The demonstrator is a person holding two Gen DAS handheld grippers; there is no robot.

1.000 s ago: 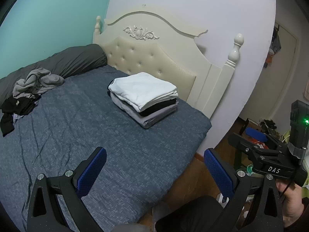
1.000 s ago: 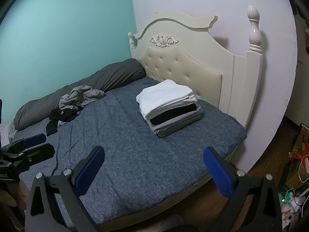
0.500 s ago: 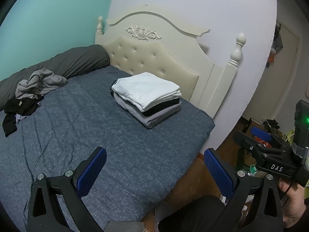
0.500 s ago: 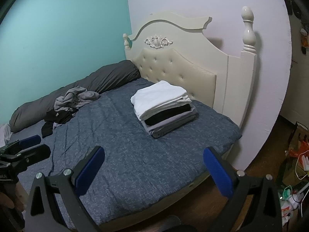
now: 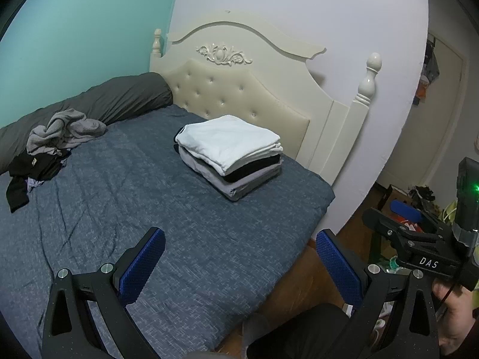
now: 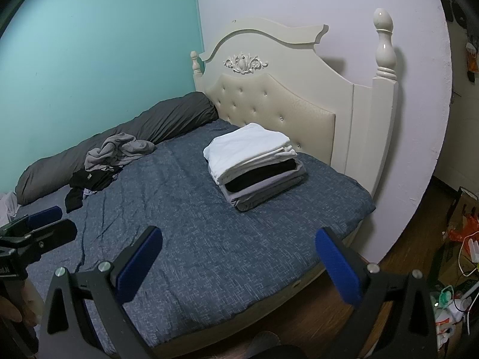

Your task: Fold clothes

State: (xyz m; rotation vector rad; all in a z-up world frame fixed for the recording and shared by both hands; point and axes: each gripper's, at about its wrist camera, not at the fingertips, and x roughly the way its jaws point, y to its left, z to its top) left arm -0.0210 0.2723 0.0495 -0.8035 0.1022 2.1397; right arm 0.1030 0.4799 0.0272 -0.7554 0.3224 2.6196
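A folded stack of clothes (image 5: 230,152) (image 6: 254,164), white on top, black and grey beneath, sits on the blue bed (image 5: 134,209) (image 6: 194,224) near the headboard. A loose pile of grey and black garments (image 5: 51,143) (image 6: 110,161) lies rumpled at the far left of the bed. My left gripper (image 5: 239,266) is open and empty above the bed's near edge. Open too and holding nothing, my right gripper (image 6: 239,266) hovers over the bed's corner. Each gripper shows at the edge of the other's view, the right one (image 5: 419,239) and the left one (image 6: 33,233).
A cream tufted headboard (image 5: 239,83) with posts stands against the white wall. A long dark grey bolster (image 6: 119,137) runs along the teal wall. Wooden floor (image 6: 419,224) with bags and clutter (image 6: 461,254) lies to the right. A person's hand (image 5: 455,317) holds the right gripper.
Both views have drawn back and shifted slightly, so the bed and folded stack sit a little further off. Both grippers stay open and empty.
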